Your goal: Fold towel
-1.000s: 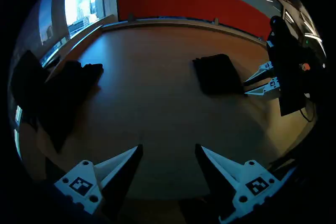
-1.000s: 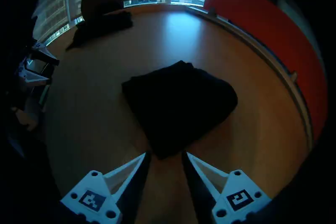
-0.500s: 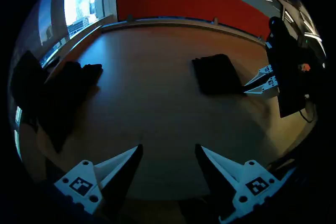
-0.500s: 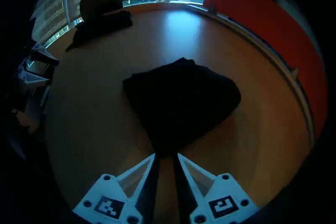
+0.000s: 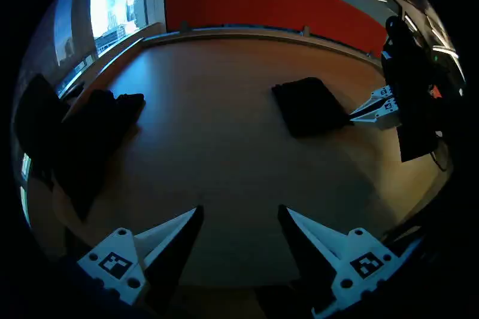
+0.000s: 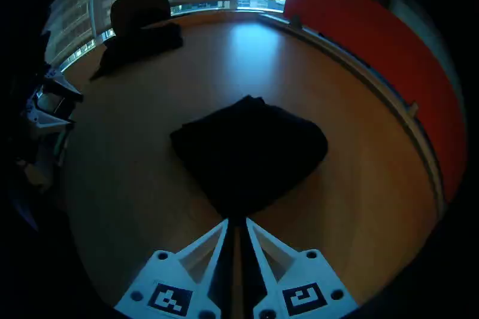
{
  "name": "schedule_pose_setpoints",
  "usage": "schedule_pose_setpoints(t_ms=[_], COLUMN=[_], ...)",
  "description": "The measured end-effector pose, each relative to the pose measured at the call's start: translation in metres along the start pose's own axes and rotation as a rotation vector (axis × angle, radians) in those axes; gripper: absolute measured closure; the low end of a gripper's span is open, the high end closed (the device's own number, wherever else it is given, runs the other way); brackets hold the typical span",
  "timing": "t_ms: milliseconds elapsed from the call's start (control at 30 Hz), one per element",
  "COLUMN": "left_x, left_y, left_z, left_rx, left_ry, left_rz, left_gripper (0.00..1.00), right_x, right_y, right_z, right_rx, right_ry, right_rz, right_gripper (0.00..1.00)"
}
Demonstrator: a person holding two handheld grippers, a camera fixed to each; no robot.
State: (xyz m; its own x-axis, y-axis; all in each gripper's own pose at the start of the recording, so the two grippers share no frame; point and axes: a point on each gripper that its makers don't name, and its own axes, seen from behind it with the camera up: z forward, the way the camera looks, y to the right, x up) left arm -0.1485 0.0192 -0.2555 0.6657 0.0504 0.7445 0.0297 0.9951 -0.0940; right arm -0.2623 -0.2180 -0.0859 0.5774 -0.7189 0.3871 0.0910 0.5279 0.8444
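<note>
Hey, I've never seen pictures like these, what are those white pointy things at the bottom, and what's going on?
Those white points are the fingers of hand-held claws. A person holds one two-finger claw in each hand; there is no robot arm. A fisheye camera rides on each claw, hence the round pictures. The left gripper view shows the left claw open over the brown wooden table, with a dark cloth heap off to one side. The right gripper view shows the right claw closed, apparently pinching the near corner of the dark folded towel on the table.
</note>
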Motion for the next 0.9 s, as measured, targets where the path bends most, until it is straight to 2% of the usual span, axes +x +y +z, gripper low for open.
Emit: schedule_pose_setpoints(t_ms=[200, 600, 900], left_x=[0.007, 0.026, 0.042], left_y=[0.002, 0.005, 0.010], left_z=[0.002, 0.005, 0.006], left_rx=[-0.006, -0.017, -0.031], left_ry=[0.013, 0.049, 0.075], left_rz=[0.005, 0.019, 0.038], left_gripper=[0.08, 0.08, 0.08], right_x=[0.037, 0.120, 0.155], right_y=[0.014, 0.048, 0.081], right_z=[-0.016, -0.053, -0.091], right_rx=[-0.019, -0.072, -0.134], right_ry=[0.062, 0.196, 0.269], right_rz=[-0.002, -0.051, -0.050], right_gripper=[0.95, 0.95, 0.95])
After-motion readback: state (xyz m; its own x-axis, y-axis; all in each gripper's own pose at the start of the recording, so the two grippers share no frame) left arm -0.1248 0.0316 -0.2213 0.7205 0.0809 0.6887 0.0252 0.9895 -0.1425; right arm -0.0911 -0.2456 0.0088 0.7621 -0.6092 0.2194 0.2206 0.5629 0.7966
